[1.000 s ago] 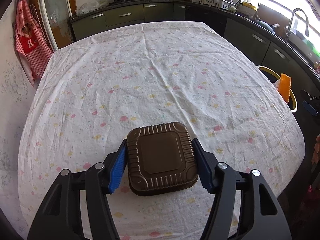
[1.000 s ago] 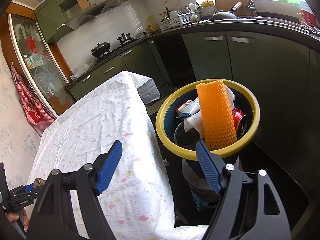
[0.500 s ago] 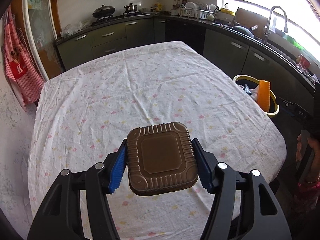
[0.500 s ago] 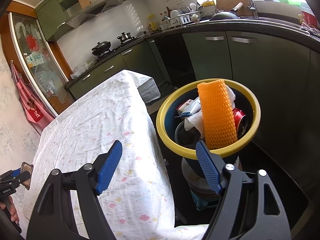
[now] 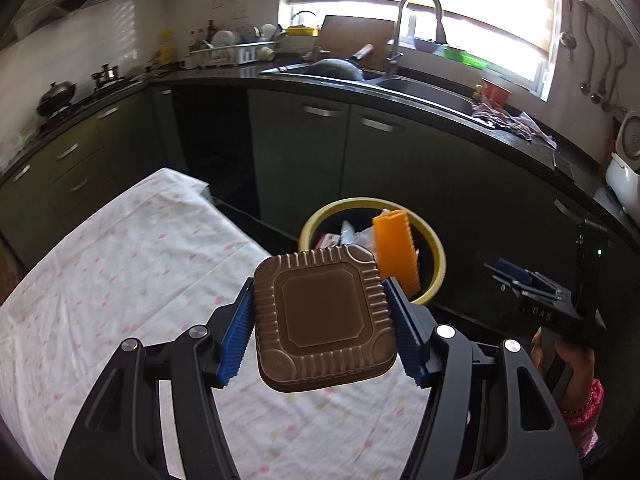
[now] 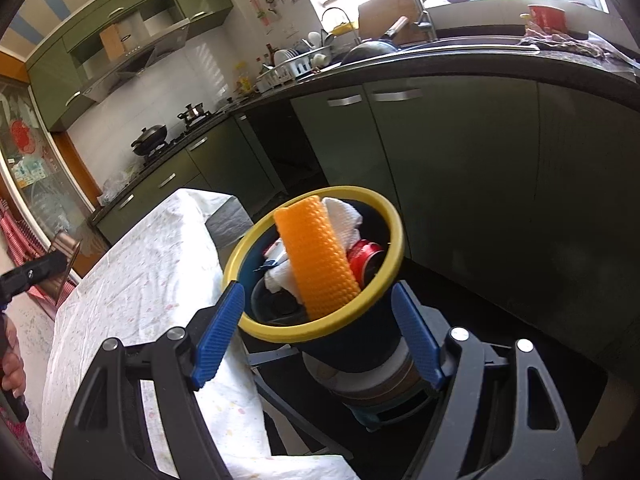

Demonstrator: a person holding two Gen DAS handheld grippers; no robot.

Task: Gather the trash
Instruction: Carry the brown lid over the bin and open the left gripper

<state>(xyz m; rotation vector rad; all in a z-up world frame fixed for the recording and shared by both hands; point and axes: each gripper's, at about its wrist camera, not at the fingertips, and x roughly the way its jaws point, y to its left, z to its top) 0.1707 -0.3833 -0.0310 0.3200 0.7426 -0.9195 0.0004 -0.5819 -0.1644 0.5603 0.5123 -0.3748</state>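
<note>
The left gripper (image 5: pixel 325 320) holds the brown tray (image 5: pixel 325 318) between its fingers at frame centre, above the desk (image 5: pixel 120 280) edge, hiding part of the yellow-rimmed bin (image 5: pixel 434 252). The right gripper (image 6: pixel 318 334) fingers stand wide, empty; the bin's base is hidden behind them.

Daylight floods in through the window (image 5: pixel 460 28) above the sink (image 5: pixel 400 84) and burns it out to plain white in both views, while the dark cupboards (image 6: pixel 452 168) below the counter sit in deep shade with little detail. The white tablecloth (image 5: pixel 132 280) is evenly lit and slightly smeared by motion in the left view, where the brown tray (image 5: pixel 324 316) close to the lens stays fairly sharp. Both fisheye pictures bend straight lines strongly toward the edges and go black in the corners.
</note>
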